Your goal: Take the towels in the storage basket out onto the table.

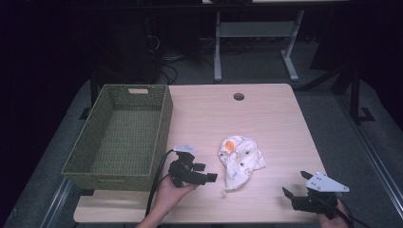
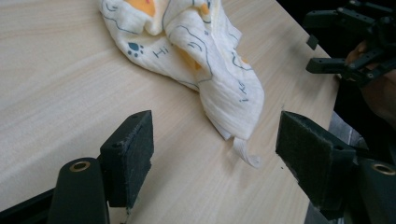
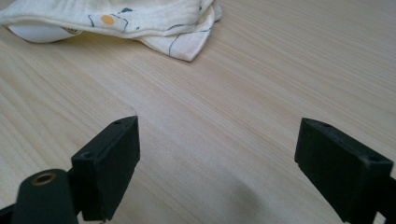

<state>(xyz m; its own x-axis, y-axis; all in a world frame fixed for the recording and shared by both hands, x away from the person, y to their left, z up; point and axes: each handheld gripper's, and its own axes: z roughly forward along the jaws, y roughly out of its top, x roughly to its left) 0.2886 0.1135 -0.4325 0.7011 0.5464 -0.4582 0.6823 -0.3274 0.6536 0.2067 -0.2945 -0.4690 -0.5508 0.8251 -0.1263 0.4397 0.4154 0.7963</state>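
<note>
Green woven basket point(image 1: 119, 137) on table point(image 1: 275, 123) left – round hole point(image 1: 238, 97) far edge.

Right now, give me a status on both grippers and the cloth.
Left gripper open, aimed at cloth. Right gripper open, over bare table. Cloth crumpled mid-table, untouched. Basket empty at left. Nothing in the way.

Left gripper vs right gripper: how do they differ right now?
The left gripper sits beside the basket, with the cloth just ahead of its jaws; the right gripper is at the table's near right corner, farther from the cloth. Both are open and hold nothing.
</note>
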